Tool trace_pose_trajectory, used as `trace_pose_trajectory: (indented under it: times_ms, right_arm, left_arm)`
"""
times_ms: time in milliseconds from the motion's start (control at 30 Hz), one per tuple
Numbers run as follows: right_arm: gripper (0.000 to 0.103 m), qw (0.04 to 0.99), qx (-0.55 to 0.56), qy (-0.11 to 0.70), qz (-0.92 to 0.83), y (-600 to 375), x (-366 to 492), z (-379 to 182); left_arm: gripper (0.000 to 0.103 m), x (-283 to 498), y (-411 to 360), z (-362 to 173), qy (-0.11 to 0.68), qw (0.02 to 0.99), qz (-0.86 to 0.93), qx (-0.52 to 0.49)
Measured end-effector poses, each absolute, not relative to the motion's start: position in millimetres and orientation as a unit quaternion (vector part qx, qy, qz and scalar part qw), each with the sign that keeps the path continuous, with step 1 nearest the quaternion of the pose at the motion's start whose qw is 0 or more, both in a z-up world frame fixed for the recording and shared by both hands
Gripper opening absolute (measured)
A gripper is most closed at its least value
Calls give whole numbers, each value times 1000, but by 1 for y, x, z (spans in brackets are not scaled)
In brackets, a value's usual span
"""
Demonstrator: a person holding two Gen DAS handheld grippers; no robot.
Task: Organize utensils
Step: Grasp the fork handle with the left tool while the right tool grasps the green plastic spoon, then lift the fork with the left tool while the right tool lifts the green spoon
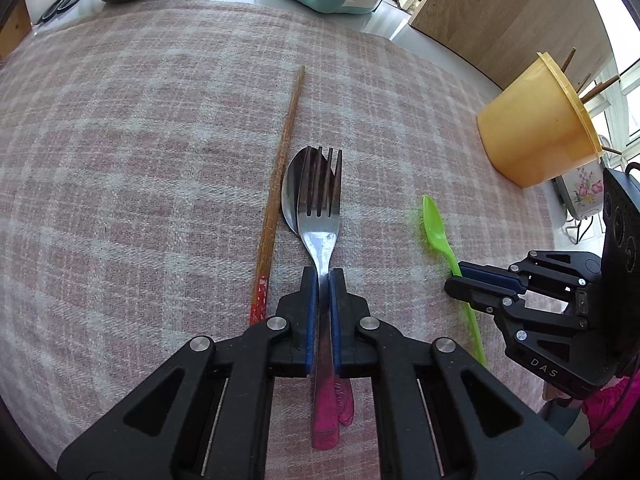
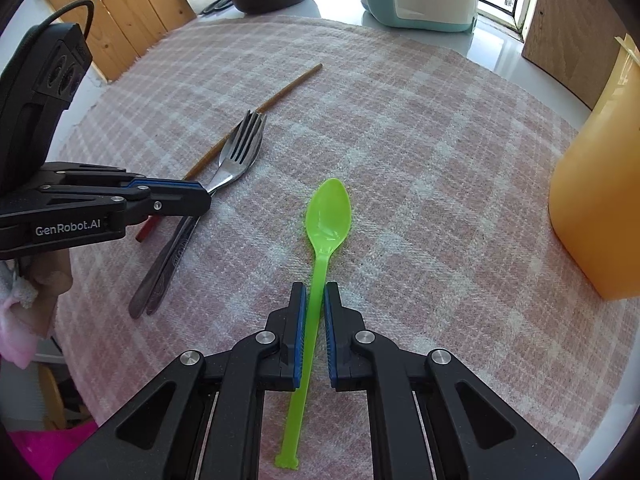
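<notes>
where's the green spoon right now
The green spoon lies on the checked cloth, its handle between the right gripper's pads, right of the fork and left of the yellow cup.

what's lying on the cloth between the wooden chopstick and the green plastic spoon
A metal fork stacked on a metal spoon, clamped by the left gripper. They lie between the chopstick and the green spoon; both views show it.
</notes>
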State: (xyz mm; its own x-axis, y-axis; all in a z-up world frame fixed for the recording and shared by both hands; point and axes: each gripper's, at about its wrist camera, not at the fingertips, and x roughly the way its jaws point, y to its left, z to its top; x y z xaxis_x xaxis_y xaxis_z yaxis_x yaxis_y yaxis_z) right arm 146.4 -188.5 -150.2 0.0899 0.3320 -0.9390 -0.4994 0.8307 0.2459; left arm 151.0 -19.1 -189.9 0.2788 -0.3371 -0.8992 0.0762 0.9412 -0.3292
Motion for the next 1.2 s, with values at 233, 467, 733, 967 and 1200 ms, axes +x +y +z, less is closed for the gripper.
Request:
trace_pose_trajectory:
  times_ms: [233,467,733,967,1200]
  right_arm:
    - [7,732,-74,614,284,-186,146,-149]
    - [7,729,-82,616,287,-181,150,-150]
    - [5,738,-56,611,281,-192,151,-144]
    - [5,752,-32,599,273,-207,150,-133]
    - [5,777,-15,570,267,-226,149,-110]
  left_arm:
    - [4,145,-17,-187,589,795,-121,-88]
    - [3,146,-22,-185,579,800,-124,-91]
    - [3,134,-39,-177,571,802,-149,-95]
    - [3,132,-53,-166,556,809,-161,-101]
    - [3,129,-66,-139,530,824,-177,-97]
